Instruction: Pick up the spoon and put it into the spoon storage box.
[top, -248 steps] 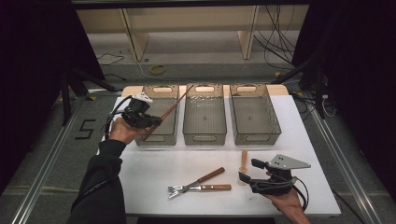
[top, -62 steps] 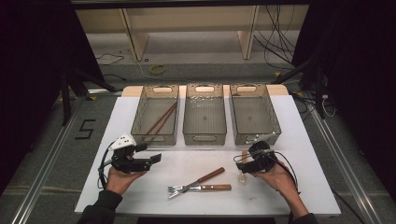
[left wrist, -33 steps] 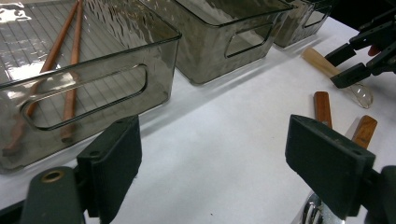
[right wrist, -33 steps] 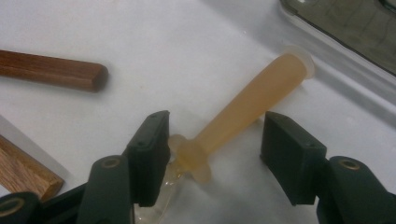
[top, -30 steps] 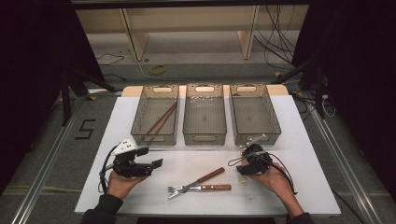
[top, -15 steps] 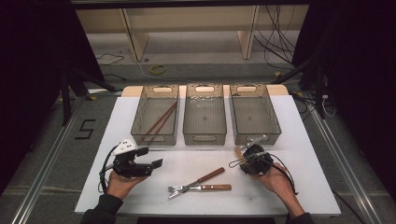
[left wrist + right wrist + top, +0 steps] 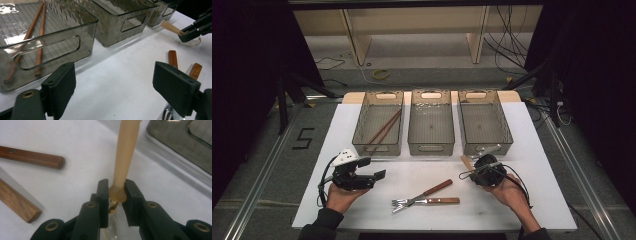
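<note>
At lower centre, the right gripper (image 7: 116,192) has just been closing and now clamps a tan-handled spoon (image 7: 125,150). The spoon's handle runs to the top edge. Two wooden handles (image 7: 32,158) lie at left on the white surface (image 7: 75,142), and a grey bin (image 7: 180,140) sits upper right.

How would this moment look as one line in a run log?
right gripper: just closed on spoon | left gripper: open, holding nothing | forks: on table | chopsticks: in left bin

Smoked translucent plastic bins (image 7: 430,120), ribbed and glossy. Matt white tabletop (image 7: 542,180). Varnished wood fork handles (image 7: 31,157), shiny metal tines (image 7: 399,203). Pale smooth plastic spoon handle (image 7: 126,150). Matt black jaws.
</note>
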The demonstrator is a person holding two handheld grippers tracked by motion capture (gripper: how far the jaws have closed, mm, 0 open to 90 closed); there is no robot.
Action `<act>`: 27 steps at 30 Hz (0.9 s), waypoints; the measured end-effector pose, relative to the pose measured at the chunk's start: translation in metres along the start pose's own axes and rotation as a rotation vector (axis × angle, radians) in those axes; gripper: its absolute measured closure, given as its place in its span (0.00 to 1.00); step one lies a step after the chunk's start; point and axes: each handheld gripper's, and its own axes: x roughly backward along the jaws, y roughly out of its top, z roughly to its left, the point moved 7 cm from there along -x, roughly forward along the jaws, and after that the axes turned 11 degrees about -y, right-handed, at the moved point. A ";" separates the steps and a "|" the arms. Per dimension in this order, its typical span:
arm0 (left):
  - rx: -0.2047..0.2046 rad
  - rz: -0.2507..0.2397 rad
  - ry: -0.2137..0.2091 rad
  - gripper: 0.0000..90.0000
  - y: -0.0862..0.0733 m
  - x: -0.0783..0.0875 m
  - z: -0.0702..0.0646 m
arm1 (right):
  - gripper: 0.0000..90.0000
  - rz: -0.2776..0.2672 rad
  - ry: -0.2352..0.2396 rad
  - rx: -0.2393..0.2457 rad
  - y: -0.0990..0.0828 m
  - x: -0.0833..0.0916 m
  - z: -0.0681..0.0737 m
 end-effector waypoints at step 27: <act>0.009 -0.042 -0.015 0.21 0.001 0.001 -0.001 | 0.85 -0.208 0.112 -0.023 0.058 0.035 -0.001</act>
